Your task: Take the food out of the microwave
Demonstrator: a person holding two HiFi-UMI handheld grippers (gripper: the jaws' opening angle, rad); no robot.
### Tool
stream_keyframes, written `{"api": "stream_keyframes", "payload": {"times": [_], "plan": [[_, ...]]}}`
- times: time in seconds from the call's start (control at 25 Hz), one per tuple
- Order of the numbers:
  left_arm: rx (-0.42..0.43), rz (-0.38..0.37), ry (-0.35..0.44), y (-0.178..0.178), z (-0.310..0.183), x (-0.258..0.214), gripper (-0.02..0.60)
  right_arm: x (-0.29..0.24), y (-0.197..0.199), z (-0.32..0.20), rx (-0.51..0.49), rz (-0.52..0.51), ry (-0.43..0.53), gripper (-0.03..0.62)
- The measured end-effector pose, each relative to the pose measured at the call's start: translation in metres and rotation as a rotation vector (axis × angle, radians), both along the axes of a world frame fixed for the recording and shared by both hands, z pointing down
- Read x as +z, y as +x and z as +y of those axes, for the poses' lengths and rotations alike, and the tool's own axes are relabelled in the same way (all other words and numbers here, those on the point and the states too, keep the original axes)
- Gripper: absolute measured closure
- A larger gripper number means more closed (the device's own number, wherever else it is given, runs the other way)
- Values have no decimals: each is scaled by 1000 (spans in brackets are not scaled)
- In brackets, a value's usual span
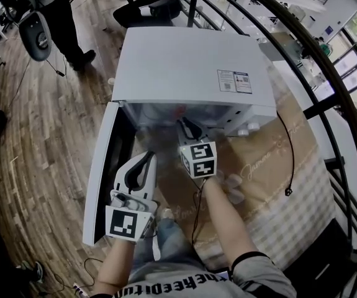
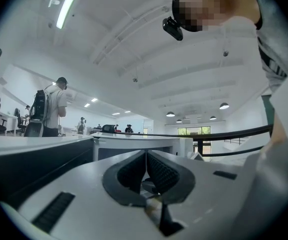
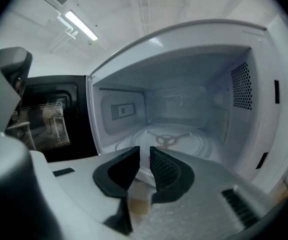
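The white microwave [image 1: 190,67] stands on the table with its door [image 1: 103,166] swung open to the left. Its cavity [image 3: 184,109] holds a bare glass turntable [image 3: 184,141] with the roller ring showing through; no food is in sight. My right gripper [image 1: 185,125] [image 3: 144,156] sits at the cavity's front opening, jaws drawn together to a narrow slit. A thin pinkish sliver shows in that slit and I cannot tell what it is. My left gripper [image 1: 148,158] [image 2: 146,156] hangs lower, beside the open door, shut on nothing and tilted up toward the ceiling.
A beige patterned cloth [image 1: 271,166] covers the table, with a black power cord [image 1: 290,160] lying across it. A black curved railing [image 1: 346,123] runs along the right. A person [image 1: 60,17] stands on the wooden floor at the far left.
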State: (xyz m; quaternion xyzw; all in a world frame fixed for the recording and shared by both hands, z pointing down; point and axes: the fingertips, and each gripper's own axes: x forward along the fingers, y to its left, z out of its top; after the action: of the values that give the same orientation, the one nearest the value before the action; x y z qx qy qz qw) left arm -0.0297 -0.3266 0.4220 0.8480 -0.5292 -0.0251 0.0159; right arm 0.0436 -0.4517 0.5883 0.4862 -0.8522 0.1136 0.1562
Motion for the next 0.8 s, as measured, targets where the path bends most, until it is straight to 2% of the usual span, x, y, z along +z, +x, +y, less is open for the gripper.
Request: {"api": "stream_keyframes", "payload": {"times": [0.8], "plan": [[4,-30,-74,-6,-2,22,571,27,-10,-31,76,63,-70,505]]}}
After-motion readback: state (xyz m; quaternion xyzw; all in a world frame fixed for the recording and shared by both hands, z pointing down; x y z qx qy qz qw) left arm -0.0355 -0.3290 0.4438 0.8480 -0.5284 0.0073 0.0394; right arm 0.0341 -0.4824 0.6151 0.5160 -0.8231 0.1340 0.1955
